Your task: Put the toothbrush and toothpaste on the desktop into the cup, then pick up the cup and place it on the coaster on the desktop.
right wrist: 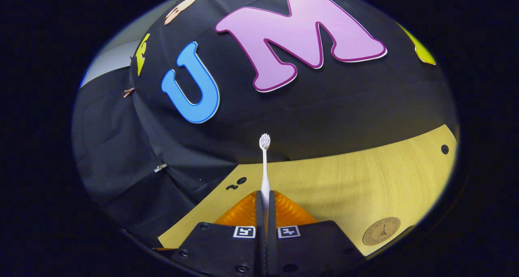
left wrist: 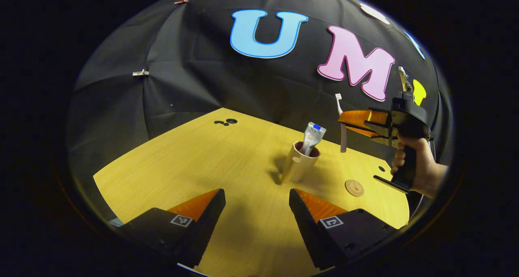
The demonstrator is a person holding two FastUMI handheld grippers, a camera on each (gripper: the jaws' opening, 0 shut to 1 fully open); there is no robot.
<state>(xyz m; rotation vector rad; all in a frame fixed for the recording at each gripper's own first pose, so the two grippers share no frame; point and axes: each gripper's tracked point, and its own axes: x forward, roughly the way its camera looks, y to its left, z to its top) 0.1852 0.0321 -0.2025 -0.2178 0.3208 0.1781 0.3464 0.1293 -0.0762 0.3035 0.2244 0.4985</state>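
Observation:
A tan cup (left wrist: pixel 299 162) stands upright mid-desk with the toothpaste tube (left wrist: pixel 312 137) leaning out of its mouth. To its right and above it, my right gripper (left wrist: pixel 344 123) hangs in the air, shut on the white toothbrush (left wrist: pixel 342 123), which it holds upright, bristles up. In the right gripper view the toothbrush (right wrist: pixel 264 167) rises from between the closed fingers. The round cork coaster (left wrist: pixel 354 187) lies on the desk right of the cup; it is also the coaster (right wrist: pixel 381 230) at lower right. My left gripper (left wrist: pixel 257 206) stands open near the desk's front, short of the cup.
The wooden desk (left wrist: pixel 211 163) has small holes at its far left (left wrist: pixel 226 122) and near the right edge (left wrist: pixel 381 168). A hand (left wrist: pixel 413 163) holds the right gripper's handle at the desk's right side. Black cloth wall stands close behind.

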